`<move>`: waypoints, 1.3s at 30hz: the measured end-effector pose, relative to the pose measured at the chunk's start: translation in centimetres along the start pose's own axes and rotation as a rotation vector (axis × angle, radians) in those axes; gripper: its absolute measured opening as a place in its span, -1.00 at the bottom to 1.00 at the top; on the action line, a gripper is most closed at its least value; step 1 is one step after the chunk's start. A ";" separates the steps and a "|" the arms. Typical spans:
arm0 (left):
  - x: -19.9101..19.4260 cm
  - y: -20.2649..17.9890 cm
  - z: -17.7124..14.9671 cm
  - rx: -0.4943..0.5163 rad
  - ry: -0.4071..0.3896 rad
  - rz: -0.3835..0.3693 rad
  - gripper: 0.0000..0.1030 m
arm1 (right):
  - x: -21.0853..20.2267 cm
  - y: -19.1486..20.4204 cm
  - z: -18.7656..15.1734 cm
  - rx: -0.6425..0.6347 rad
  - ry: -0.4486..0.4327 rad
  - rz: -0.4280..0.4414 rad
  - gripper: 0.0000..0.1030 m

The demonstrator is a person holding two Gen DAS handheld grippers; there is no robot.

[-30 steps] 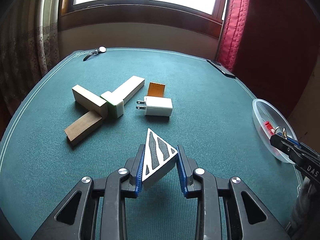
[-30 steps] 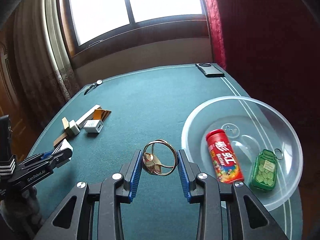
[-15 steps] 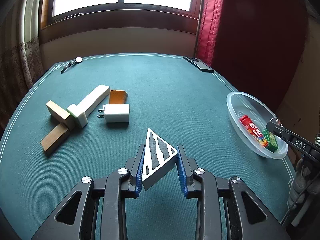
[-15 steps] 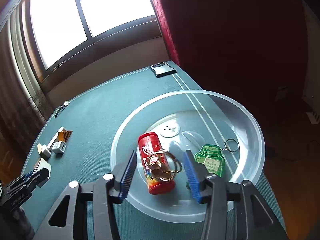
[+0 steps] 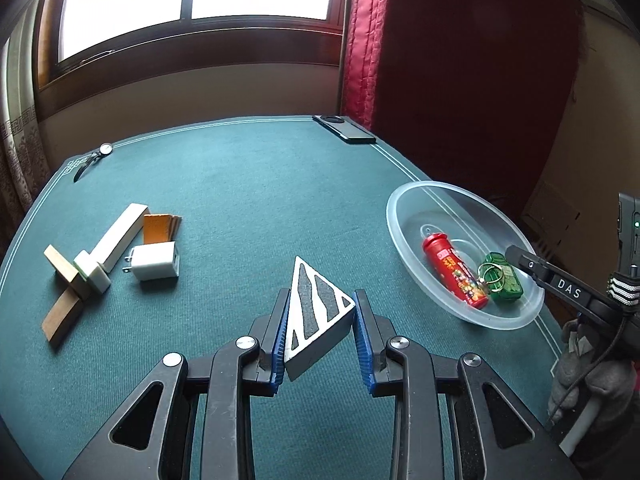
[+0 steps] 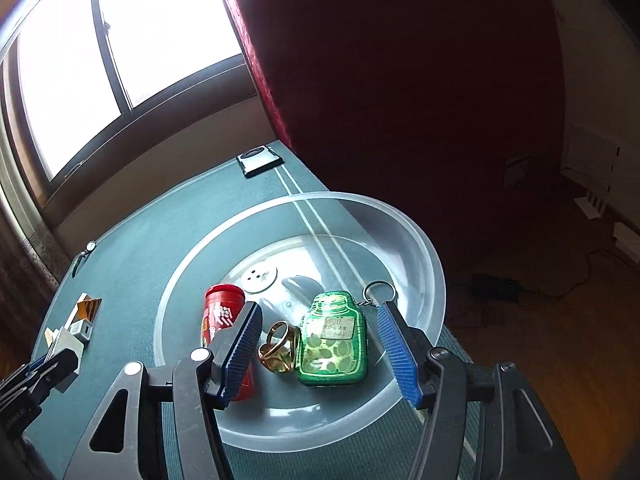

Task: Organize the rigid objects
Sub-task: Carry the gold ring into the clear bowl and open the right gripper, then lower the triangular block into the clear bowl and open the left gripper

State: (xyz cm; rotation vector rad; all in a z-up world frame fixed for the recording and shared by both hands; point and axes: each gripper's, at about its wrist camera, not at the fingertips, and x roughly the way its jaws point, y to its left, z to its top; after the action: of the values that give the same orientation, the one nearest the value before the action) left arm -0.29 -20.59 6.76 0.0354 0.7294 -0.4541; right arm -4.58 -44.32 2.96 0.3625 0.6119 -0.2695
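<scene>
- Two grippers are in view, one in each hand of the person.
- Left gripper (image 5: 320, 328) has its jaws clamped on a white triangular block (image 5: 316, 312) with grey stripes, and holds it above the green felt table (image 5: 248, 184).
- Right gripper (image 6: 320, 340) has just been opening its jaws; they stand apart over the clear plastic bowl (image 6: 420, 240), and the pads touch nothing.
- Gold ring (image 6: 280, 346) lies free on the bottom of the bowl, between the red candy tube (image 6: 222, 312) at 9 o'clock of it and the green bottle-shaped keychain (image 6: 334, 344) at 3 o'clock.
- In the left wrist view the bowl is at 3 o'clock of the table.
- At 9 o'clock there lie the wooden blocks (image 5: 64, 312), a white USB charger (image 5: 154, 266) and an orange card (image 5: 158, 226), close together.
- At 12 o'clock a dark phone (image 5: 346, 130) lies on the table edge.
</scene>
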 end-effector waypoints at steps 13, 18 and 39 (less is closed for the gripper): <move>3.1 -4.8 2.5 0.075 0.013 -0.094 -0.42 | -0.8 -0.3 0.0 0.009 -0.058 -0.026 0.34; 4.6 -6.0 3.3 0.086 0.026 -0.118 -0.42 | -0.9 -0.6 0.0 0.017 -0.059 -0.025 0.35; 8.6 -8.2 4.3 0.071 0.065 -0.153 -0.41 | -0.8 -0.7 -0.1 0.010 -0.055 -0.011 0.35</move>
State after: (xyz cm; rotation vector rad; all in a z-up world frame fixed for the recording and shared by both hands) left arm 4.63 -32.12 5.42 0.0615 0.7832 -0.6279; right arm -5.52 -44.77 3.18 0.3604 0.5591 -0.2926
